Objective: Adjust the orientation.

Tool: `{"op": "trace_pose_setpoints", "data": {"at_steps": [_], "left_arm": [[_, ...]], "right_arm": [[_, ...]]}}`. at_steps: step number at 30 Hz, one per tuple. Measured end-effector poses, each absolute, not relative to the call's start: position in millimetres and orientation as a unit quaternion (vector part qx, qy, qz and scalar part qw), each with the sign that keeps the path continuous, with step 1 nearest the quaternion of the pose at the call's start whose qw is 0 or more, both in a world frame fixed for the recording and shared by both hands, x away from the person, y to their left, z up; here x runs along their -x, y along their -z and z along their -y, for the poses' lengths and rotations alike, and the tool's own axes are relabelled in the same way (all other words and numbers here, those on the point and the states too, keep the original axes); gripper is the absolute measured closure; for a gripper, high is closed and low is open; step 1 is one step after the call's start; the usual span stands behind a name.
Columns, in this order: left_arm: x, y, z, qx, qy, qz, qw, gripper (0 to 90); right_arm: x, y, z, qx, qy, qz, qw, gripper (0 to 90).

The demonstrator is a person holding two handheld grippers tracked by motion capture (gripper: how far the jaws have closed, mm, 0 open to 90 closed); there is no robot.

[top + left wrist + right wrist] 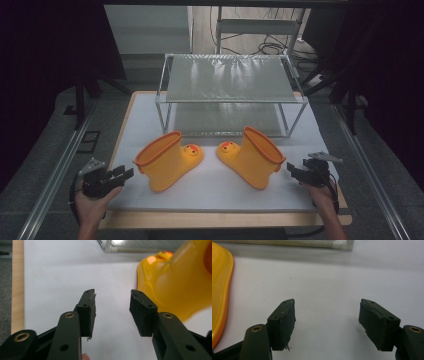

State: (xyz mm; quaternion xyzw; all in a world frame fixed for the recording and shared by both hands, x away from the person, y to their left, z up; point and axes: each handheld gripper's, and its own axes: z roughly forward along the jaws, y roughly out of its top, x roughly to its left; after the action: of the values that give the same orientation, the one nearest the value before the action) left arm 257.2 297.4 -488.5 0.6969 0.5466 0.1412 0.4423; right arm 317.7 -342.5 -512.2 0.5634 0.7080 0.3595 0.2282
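Both grippers stand with jaws apart and empty: left gripper (126, 173) at lower left just beside the left boot (167, 161), right gripper (294, 173) at lower right by the right boot (252, 156). Best to close each on its boot's rim squarely, avoiding tipping

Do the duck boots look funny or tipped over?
Yes. Both boots lean outward instead of standing straight, toes facing each other. The pads on the right gripper look frayed at their edges. Nothing is spilled.
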Motion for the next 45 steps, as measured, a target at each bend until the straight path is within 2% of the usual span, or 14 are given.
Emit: {"op": "trace_pose_setpoints", "data": {"at_steps": [12, 19, 23, 25, 26, 28, 29, 30, 31, 34, 40, 45], "left_arm": [[-271.5, 483.4, -289.1, -0.701, -0.148, -0.539, 0.443, 53.1], [-269.2, 481.5, -289.0, -0.699, -0.152, -0.541, 0.441, 52.4], [-268.3, 480.3, -288.9, -0.699, -0.153, -0.539, 0.444, 50.8], [-268.6, 479.6, -288.8, -0.699, -0.153, -0.538, 0.444, 50.1], [-269.1, 479.6, -288.5, -0.699, -0.152, -0.539, 0.445, 49.7], [-269.4, 480.1, -287.9, -0.7, -0.151, -0.538, 0.445, 49.5], [-269.6, 480.7, -287.3, -0.701, -0.15, -0.538, 0.444, 49.3], [-269.9, 482.2, -286.4, -0.703, -0.149, -0.538, 0.44, 49.2], [-269.9, 482.2, -286.4, -0.703, -0.149, -0.538, 0.44, 49.1], [-269.3, 483.0, -285.5, -0.698, -0.161, -0.543, 0.437, 49.1], [-268.7, 482.1, -287.3, -0.7, -0.157, -0.538, 0.442, 48.0], [-269.4, 483.4, -284.8, -0.704, -0.155, -0.536, 0.439, 47.7]], "right_arm": [[-318.4, 512.1, 340.6, -0.557, -0.354, -0.717, 0.223, 30.4], [-314.1, 509.6, 340.4, -0.54, -0.364, -0.725, 0.224, 34.8], [-313.0, 507.1, 339.7, -0.529, -0.374, -0.729, 0.22, 42.3], [-312.9, 505.6, 338.3, -0.515, -0.382, -0.738, 0.212, 49.3], [-312.8, 504.5, 336.3, -0.5, -0.386, -0.746, 0.209, 56.3], [-312.7, 504.1, 335.4, -0.494, -0.389, -0.749, 0.208, 59.5], [-313.2, 503.8, 331.8, -0.477, -0.392, -0.76, 0.203, 71.7], [-313.7, 503.6, 330.2, -0.47, -0.394, -0.765, 0.198, 75.4], [-313.7, 503.6, 330.2, -0.47, -0.394, -0.765, 0.198, 75.4], [-315.4, 501.9, 313.6, -0.414, -0.39, -0.801, 0.188, 88.4], [-310.4, 504.6, 287.4, -0.329, -0.382, -0.848, 0.161, 89.7], [-306.2, 503.2, 281.8, -0.309, -0.379, -0.858, 0.156, 89.8]]}}
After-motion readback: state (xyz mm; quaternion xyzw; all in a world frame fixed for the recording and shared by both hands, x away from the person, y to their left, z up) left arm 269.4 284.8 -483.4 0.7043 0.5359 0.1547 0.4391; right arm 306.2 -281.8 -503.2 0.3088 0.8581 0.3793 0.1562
